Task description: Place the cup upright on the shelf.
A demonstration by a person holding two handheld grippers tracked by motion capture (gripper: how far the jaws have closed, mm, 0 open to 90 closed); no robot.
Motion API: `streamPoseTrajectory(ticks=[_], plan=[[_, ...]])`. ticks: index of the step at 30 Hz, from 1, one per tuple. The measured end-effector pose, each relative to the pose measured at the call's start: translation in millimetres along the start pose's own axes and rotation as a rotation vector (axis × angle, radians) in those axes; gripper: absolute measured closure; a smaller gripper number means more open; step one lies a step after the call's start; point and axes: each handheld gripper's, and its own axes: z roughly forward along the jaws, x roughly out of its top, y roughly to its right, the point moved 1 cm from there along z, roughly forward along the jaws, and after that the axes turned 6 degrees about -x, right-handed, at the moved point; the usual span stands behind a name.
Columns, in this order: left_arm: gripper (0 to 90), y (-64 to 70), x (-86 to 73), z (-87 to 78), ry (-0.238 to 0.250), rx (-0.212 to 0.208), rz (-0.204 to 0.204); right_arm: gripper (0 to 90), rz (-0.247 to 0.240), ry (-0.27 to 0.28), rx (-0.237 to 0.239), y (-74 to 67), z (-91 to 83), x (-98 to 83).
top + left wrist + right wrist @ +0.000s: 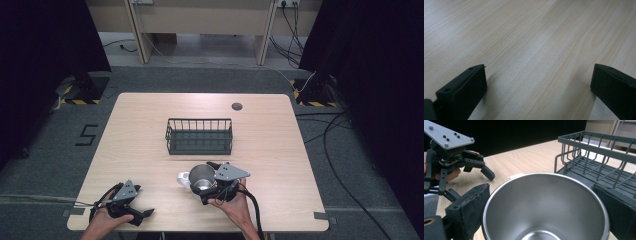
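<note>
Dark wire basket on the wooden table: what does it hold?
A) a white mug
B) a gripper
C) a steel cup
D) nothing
D: the dark wire basket has a bare floor, while the shiny steel cup sits nearer the person, between the right gripper's jaws.

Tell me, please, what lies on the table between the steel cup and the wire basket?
Nothing: in the high view, bare tabletop separates the steel cup from the wire basket. The right gripper view shows no object between them either.
</note>
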Motion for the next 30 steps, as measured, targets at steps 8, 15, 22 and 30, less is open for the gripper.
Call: streamPoseTrajectory(ticks=[8, 15, 22, 30], plan=[[0.0, 0.0, 0.0, 0.0, 0.0, 0.0, 0.0, 5.8, -0.009, 0.009, -0.002, -0.3, 0.1, 0.5], [0.0, 0.0, 0.0, 0.0, 0.0, 0.0, 0.0, 6.0, -0.03, 0.012, -0.029, 0.4, -3.2, 6.3], [0.0, 0.0, 0.0, 0.0, 0.0, 0.0, 0.0, 6.1, -0.04, 0.013, -0.044, 3.2, -7.7, 19.4], [0.0, -0.1, 0.0, 0.0, 0.0, 0.0, 0.0, 6.1, -0.034, 0.013, -0.049, 6.5, -9.3, 29.5]])
